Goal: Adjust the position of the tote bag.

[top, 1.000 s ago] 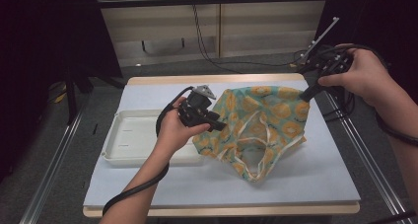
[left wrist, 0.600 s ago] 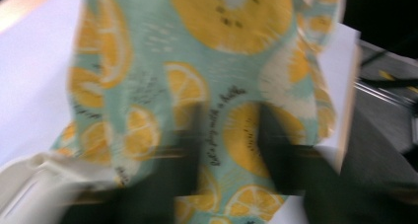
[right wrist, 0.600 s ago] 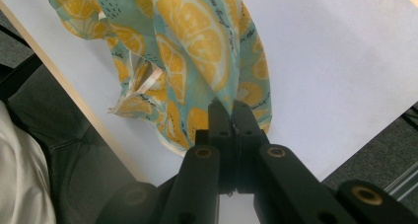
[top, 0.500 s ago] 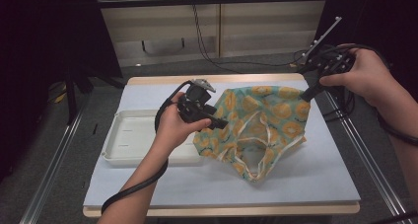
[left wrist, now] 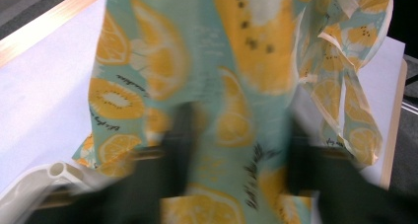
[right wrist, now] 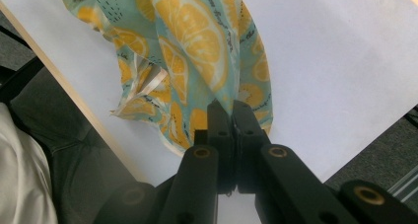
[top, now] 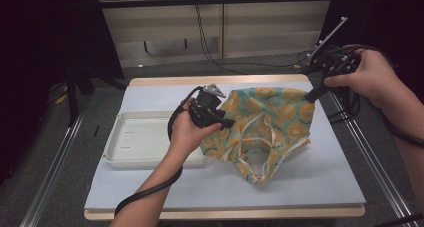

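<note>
A teal cloth bag [top: 270, 122] printed with orange slices lies partly lifted over the white table cover. My right gripper [top: 309, 97] holds its far right corner up; in the right gripper view the jaws [right wrist: 231, 108] are shut tight on the cloth [right wrist: 192, 41]. My left gripper [top: 227, 123] is at the bag's left edge. Its jaws have just been closing. In the left gripper view they [left wrist: 239, 150] are blurred and still apart, with the cloth [left wrist: 236, 61] hanging between them.
A shallow white tray [top: 135, 137] sits on the left of the table, right beside the left hand; its rim [left wrist: 29, 184] appears in the left gripper view. The bag's pale handles [top: 260, 167] trail toward the front. Metal rails run along both sides of the table.
The left gripper has shifted slightly at the bag's left edge, and its jaws have moved. The right hand and the corner it holds have stayed put.
</note>
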Motion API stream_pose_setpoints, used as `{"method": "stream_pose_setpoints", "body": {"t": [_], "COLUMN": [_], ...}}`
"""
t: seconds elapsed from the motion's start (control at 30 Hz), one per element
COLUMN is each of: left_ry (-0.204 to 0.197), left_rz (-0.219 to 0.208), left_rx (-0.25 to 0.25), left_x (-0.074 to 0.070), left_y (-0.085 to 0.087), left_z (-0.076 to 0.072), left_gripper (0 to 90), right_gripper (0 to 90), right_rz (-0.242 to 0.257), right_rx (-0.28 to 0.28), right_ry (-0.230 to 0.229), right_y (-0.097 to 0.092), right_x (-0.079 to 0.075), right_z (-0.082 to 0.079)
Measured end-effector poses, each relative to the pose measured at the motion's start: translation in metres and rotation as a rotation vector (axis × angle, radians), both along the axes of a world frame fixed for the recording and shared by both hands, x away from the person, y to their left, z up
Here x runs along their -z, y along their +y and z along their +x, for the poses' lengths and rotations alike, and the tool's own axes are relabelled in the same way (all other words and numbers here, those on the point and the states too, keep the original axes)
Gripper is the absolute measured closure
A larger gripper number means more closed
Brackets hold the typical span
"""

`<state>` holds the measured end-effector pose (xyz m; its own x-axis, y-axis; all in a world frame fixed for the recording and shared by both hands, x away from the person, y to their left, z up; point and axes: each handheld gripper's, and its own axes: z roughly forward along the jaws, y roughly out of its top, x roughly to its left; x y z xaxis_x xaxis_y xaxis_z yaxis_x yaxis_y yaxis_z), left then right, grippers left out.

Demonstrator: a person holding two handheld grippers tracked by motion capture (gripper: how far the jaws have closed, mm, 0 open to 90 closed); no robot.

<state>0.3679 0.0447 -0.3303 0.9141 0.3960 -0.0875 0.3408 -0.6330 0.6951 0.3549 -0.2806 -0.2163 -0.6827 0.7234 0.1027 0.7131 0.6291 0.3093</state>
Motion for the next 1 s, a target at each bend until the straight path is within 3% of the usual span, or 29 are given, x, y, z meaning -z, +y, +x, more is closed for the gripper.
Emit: {"method": "stream_pose_setpoints", "body": {"t": [0.03, 0.07, 0.27, 0.37, 0.4, 0.43, 0.6, 0.73, 0.87, 0.93, 1.0], "left_ry": [0.000, 0.034, 0.061, 0.045, 0.045, 0.037, 0.023, 0.031, 0.036, 0.032, 0.023], "left_rz": [0.000, -0.008, -0.040, -0.043, -0.043, -0.060, -0.054, -0.067, -0.082, -0.062, -0.057], "left_rx": [0.000, 0.001, 0.018, 0.040, 0.040, 0.048, 0.083, 0.076, 0.070, 0.071, 0.067], "left_x": [0.000, -0.002, -0.017, -0.040, -0.040, -0.049, -0.067, -0.068, -0.072, -0.075, -0.079], "left_y": [0.000, 0.001, 0.005, 0.008, 0.008, 0.008, 0.005, 0.003, 0.000, -0.004, -0.007], "left_z": [0.000, 0.003, 0.005, 0.006, 0.006, 0.007, 0.010, 0.012, 0.020, 0.022, 0.024], "left_gripper": [87.1, 90.0, 90.0, 90.0, 90.0, 90.0, 90.0, 90.0, 90.0, 90.0, 90.0], "right_gripper": [89.4, 89.6, 90.0, 90.0, 90.0, 90.0, 90.0, 90.0, 90.0, 90.0, 90.0], "right_rz": [0.001, 0.002, 0.005, 0.016, 0.021, 0.022, 0.030, 0.040, 0.037, 0.045, 0.015], "right_rx": [-0.002, -0.002, -0.002, 0.009, 0.010, 0.012, 0.031, 0.029, 0.081, 0.086, 0.096], "right_ry": [-0.004, -0.002, 0.000, 0.000, 0.000, -0.005, -0.006, -0.014, -0.018, -0.013, -0.016], "right_y": [0.000, 0.000, -0.002, -0.007, -0.009, -0.011, -0.017, -0.021, -0.028, -0.031, -0.032], "right_x": [0.000, 0.000, 0.000, -0.008, -0.011, -0.013, -0.020, -0.020, -0.019, -0.018, -0.016], "right_z": [0.000, 0.000, 0.000, -0.002, -0.002, -0.002, -0.003, -0.003, -0.004, -0.003, -0.002]}}
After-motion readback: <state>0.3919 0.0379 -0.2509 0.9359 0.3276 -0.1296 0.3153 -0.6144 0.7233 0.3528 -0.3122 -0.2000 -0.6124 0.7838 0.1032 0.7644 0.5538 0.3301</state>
